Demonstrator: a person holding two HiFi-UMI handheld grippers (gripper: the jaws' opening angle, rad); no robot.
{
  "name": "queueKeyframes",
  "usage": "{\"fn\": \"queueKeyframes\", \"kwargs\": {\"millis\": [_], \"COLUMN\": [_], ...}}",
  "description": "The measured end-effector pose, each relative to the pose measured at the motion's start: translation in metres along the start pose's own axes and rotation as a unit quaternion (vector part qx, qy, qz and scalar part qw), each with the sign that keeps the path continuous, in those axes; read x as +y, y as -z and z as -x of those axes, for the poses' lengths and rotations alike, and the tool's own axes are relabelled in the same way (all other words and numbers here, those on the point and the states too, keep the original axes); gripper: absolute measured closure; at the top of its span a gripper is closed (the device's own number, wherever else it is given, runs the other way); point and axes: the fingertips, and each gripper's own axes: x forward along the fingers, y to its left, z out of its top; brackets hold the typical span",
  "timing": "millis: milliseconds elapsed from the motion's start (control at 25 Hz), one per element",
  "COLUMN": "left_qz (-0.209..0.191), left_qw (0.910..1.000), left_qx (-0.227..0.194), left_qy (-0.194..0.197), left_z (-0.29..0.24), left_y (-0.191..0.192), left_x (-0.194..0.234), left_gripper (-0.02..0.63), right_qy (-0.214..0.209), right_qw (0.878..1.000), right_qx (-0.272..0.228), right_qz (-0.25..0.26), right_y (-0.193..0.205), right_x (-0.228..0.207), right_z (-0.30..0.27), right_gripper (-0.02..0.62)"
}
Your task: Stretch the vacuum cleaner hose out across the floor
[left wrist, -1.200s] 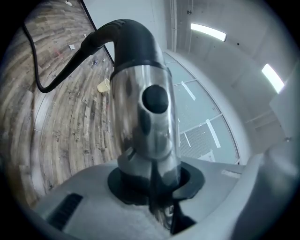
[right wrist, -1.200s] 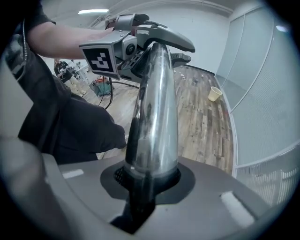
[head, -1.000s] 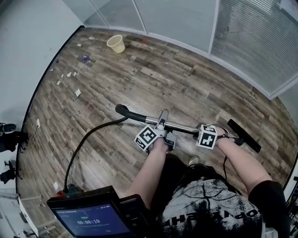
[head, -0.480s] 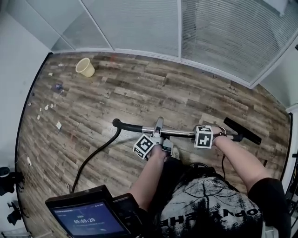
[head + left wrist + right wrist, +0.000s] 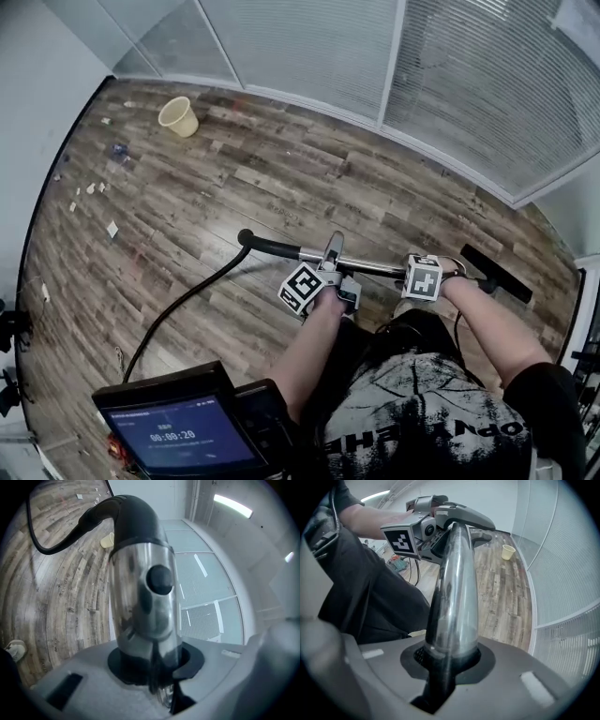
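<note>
Now we stand farther along the floor (image 5: pixel 281 169) than before; our left hand-held gripper (image 5: pixel 330 257) and right hand-held gripper (image 5: pixel 442 274) both squeeze the shiny tube (image 5: pixel 373 266).

Black hose (image 5: pixel 192 293) — chrome tube (image 5: pixel 375 266)

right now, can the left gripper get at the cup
Probably not: the left gripper is clamped on the wand, and the cup sits far off across the floor by the glass wall.

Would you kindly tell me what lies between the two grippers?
Only a bare stretch of metal tube, seen in the head view, runs from the left gripper to the right gripper.
</note>
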Motion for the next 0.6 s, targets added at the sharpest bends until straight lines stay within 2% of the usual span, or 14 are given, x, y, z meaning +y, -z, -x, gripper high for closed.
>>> {"fn": "queueKeyframes", "kwargs": {"millis": [160, 280, 440, 600], "left_qz": [0.004, -0.006, -0.019, -0.009], "left_qw": [0.9988, 0.9955, 0.9848, 0.9720], "left_qx": [-0.039, -0.088, -0.169, -0.229], "left_qy": [-0.030, -0.035, -0.032, -0.052], "left_z": [-0.010, -0.024, -0.034, -0.051], "left_y": [-0.006, -0.003, 0.005, -0.020], "left_x": [-0.001, -0.006, -0.016, -0.031], "left_gripper": [0.528, 0.526, 0.526, 0.528], "right_qy": [-0.045, -0.087, -0.134, -0.165], "right_qw": [0.999, 0.995, 0.986, 0.976], "right_qx": [-0.002, -0.015, -0.029, -0.009], "right_qz": [0.030, 0.053, 0.099, 0.144], "right_y": [0.005, 0.018, 0.038, 0.031], "right_x": [-0.017, -0.034, -0.055, -0.096], "right_z": [0.006, 0.009, 0.016, 0.036], "right_gripper": [0.517, 0.517, 0.517, 0.517]}}
